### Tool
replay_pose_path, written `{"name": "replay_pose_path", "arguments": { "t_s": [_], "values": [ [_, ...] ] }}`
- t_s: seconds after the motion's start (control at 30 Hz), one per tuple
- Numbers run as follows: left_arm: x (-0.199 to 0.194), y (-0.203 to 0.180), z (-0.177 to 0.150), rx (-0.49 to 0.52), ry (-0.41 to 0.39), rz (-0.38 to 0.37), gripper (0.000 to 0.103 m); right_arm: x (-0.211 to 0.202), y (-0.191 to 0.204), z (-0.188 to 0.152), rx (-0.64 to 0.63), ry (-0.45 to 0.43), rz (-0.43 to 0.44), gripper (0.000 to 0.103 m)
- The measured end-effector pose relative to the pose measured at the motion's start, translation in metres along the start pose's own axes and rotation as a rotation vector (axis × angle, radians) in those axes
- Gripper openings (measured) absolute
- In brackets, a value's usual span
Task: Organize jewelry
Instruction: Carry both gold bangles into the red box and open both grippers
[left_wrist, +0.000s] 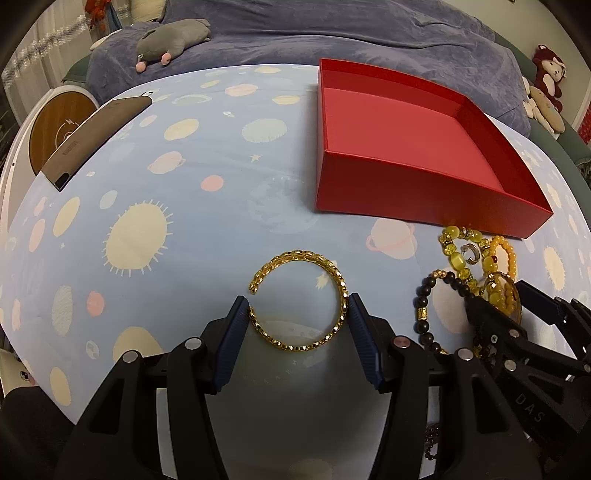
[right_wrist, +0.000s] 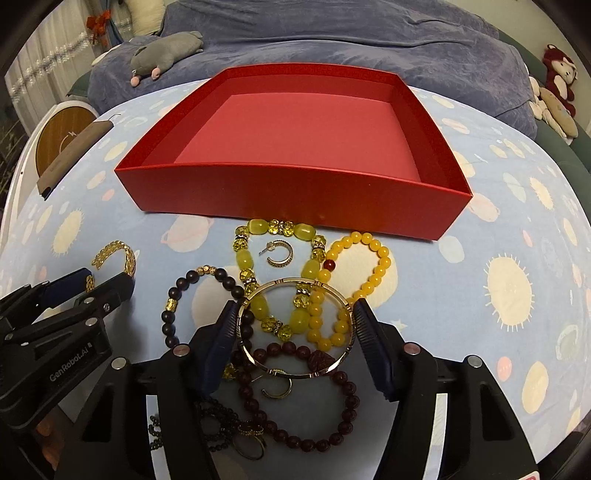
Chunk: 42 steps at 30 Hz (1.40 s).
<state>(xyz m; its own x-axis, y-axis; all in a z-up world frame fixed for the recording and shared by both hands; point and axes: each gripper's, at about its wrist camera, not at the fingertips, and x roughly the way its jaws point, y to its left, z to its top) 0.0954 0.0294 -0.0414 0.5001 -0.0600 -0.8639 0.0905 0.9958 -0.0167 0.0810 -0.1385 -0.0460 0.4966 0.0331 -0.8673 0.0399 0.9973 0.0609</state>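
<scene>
My left gripper (left_wrist: 297, 308) is shut on an open gold cuff bracelet (left_wrist: 332, 269), its pads touching both sides as it rests on the blue space-print cloth. My right gripper (right_wrist: 295, 314) is shut on a gold bangle (right_wrist: 295, 282) lying over a pile of jewelry: a yellow-green bead bracelet (right_wrist: 258, 227), an amber bead bracelet (right_wrist: 369, 238), a dark bead bracelet (right_wrist: 184, 288), a maroon bead bracelet (right_wrist: 321, 441) and a small hoop earring (right_wrist: 280, 253). The empty red box (right_wrist: 295, 192) stands just beyond the pile. It also shows in the left wrist view (left_wrist: 406, 184).
A grey case (left_wrist: 96, 136) and a round wooden-topped device (left_wrist: 55, 125) lie at the far left. A bed with a blue-grey blanket (left_wrist: 332, 33) and plush toys (left_wrist: 170, 40) lies behind the table. The cloth (left_wrist: 184, 240) left of the box bears only its print.
</scene>
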Motion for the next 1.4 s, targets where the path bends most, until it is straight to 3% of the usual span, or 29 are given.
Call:
{"name": "replay_pose_path", "arguments": {
  "t_s": [0.3, 0.47, 0.73, 1.03, 1.2, 1.4],
  "values": [
    [-0.019, -0.017, -0.003, 0.015, -0.012, -0.046, 0.052, -0.038, -0.035, -0.014, 0.089, -0.035, -0.004, 0.061],
    [-0.034, -0.033, 0.01, 0.044, -0.039, -0.079, 0.052, -0.052, -0.05, 0.002, 0.107, -0.066, -0.009, 0.061],
    [-0.03, -0.054, 0.087, 0.065, -0.086, -0.123, 0.052, -0.043, -0.062, 0.089, 0.09, -0.14, 0.021, 0.061],
    [0.034, -0.072, 0.19, 0.109, -0.101, -0.106, 0.052, 0.027, -0.062, 0.197, 0.053, -0.123, 0.023, 0.061],
    [0.07, -0.072, 0.222, 0.104, -0.067, -0.11, 0.052, 0.065, -0.063, 0.225, 0.043, -0.081, 0.016, 0.061],
    [0.095, -0.069, 0.235, 0.081, -0.034, -0.123, 0.055, 0.086, -0.062, 0.236, 0.041, -0.059, 0.005, 0.062]
  ]
}}
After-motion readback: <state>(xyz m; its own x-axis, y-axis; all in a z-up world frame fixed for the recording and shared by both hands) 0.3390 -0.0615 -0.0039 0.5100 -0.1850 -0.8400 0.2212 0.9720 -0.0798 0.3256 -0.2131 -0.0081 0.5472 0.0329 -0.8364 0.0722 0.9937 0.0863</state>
